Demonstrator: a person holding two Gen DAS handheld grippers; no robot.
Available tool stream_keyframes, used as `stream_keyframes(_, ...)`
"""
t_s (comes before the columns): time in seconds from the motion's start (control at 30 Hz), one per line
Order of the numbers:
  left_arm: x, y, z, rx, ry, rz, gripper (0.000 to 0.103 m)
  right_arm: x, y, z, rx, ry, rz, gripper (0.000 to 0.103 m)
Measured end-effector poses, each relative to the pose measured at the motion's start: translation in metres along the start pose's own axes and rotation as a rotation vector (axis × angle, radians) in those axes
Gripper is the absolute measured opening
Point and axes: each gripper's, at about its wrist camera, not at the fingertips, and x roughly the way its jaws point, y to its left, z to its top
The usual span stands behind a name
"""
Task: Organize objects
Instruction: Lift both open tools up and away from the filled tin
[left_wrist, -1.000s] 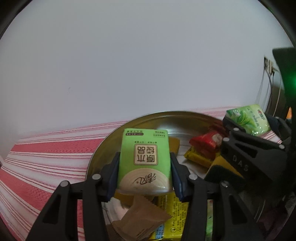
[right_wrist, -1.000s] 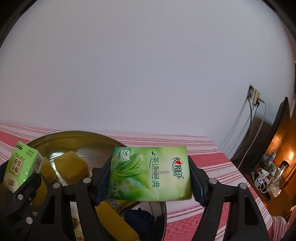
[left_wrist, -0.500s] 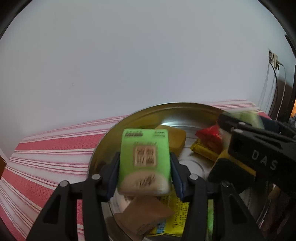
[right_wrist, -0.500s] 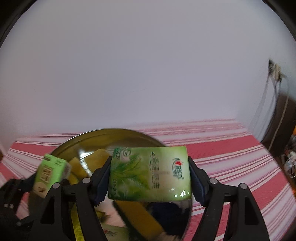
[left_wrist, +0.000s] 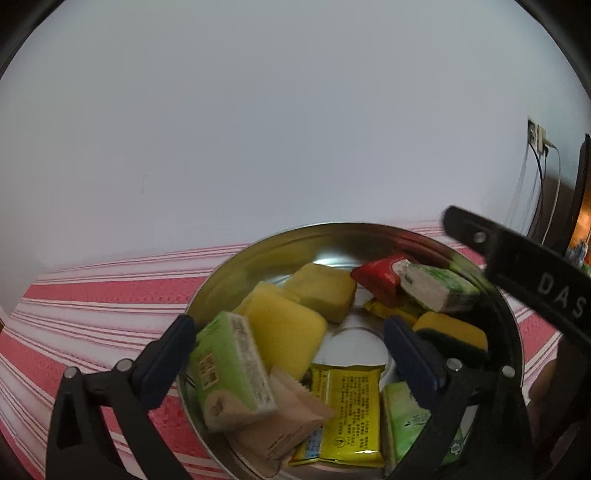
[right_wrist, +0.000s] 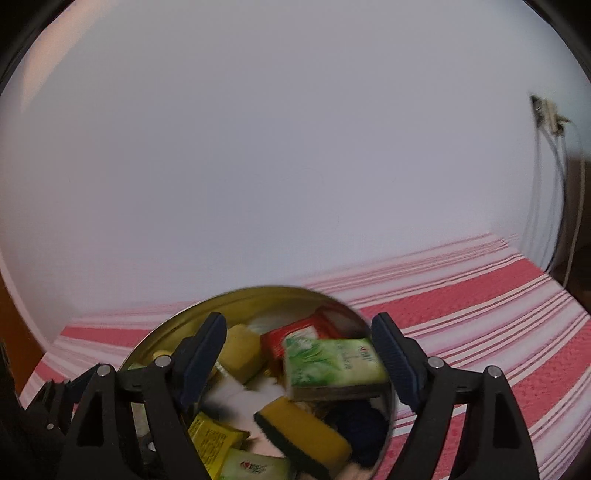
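A round metal bowl (left_wrist: 369, 230) (right_wrist: 258, 293) holds several items. My left gripper (left_wrist: 286, 345) is open above it; a light green tissue pack (left_wrist: 231, 373) lies tilted at the bowl's left side, by the left finger. My right gripper (right_wrist: 297, 354) is open; a green tea-leaf tissue pack (right_wrist: 334, 369) (left_wrist: 437, 286) lies between its fingers, on the items at the bowl's right side. The right gripper's black arm (left_wrist: 532, 273) crosses the left wrist view.
In the bowl are yellow sponges (left_wrist: 286, 332), a red packet (left_wrist: 378, 277), a yellow packet (left_wrist: 345, 406), a brown sachet (left_wrist: 291, 421) and a yellow-black scourer (right_wrist: 303, 432). The bowl stands on a red-and-white striped cloth (left_wrist: 92, 314). A white wall is behind; a socket with cables (right_wrist: 546, 118) is at right.
Both grippers have opened and let go of their tissue packs, which now lie in the bowl. Both views have shifted to look more down into the bowl.
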Motion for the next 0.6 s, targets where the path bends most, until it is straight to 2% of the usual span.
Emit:
stream_keyframes(0.2, -0.006, 0.014, -0.006, -0.016, -0.033, 0.026, 0.103, -0.014, 0.002, -0.007, -0.012, -0.106, -0.118, 0.083)
stream_keyframes(0.23, -0.007, 0.016, -0.007, -0.02, -0.039, 0.031, 0.103, -0.012, -0.01, -0.002, -0.01, -0.106, -0.121, 0.083)
stream_keyframes(0.37, -0.012, 0.025, -0.011, -0.027, -0.063, 0.05, 0.103, -0.007, -0.015, -0.002, -0.006, -0.095, -0.147, 0.083)
stream_keyframes(0.6, -0.013, 0.031, -0.021, -0.02, -0.115, 0.07, 0.103, -0.018, -0.01, -0.016, 0.015, -0.213, -0.198, 0.083)
